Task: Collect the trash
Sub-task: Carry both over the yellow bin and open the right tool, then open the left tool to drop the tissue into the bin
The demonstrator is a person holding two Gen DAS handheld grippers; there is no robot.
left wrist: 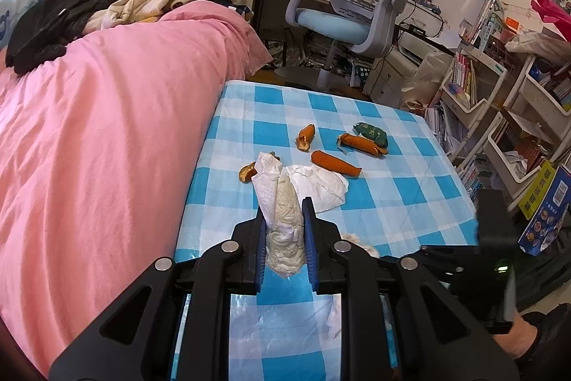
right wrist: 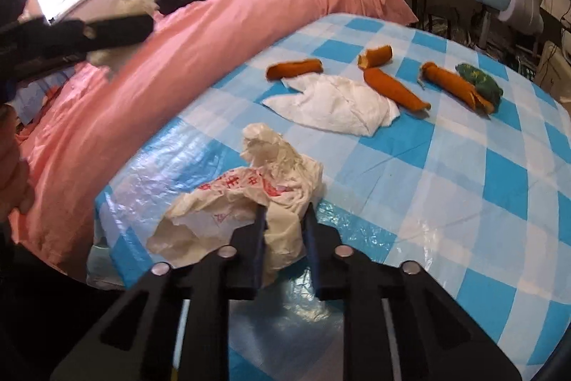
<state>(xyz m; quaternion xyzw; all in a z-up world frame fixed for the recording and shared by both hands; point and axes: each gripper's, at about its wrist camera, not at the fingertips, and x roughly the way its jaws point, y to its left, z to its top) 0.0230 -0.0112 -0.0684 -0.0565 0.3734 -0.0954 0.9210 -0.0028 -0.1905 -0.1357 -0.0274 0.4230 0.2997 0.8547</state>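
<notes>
Near the tabletop's [right wrist: 464, 202] front edge, on the blue-and-white checked cover, the right gripper [right wrist: 285, 215] is clamped on a crumpled white plastic bag [right wrist: 228, 202] with red print, its pads pressing a bunched fold of the film. That bag lies by the front corner nearest the pink bed [right wrist: 178, 59]. The left gripper [left wrist: 283, 213] is closed on a wad of crumpled tissue [left wrist: 282, 209], held clear above the tabletop beside the bed-side edge. Further toward the middle lie a flattened white tissue [right wrist: 335, 106] and several orange peel pieces [right wrist: 392, 88]; one peel piece touches the flat tissue's far edge, another lies against its right side. A small green wrapper [right wrist: 480, 83] sits toward the far right corner, touching the longest peel [right wrist: 453, 84]. A grey and blue chair [left wrist: 357, 6] stands beyond the tabletop's far edge.
</notes>
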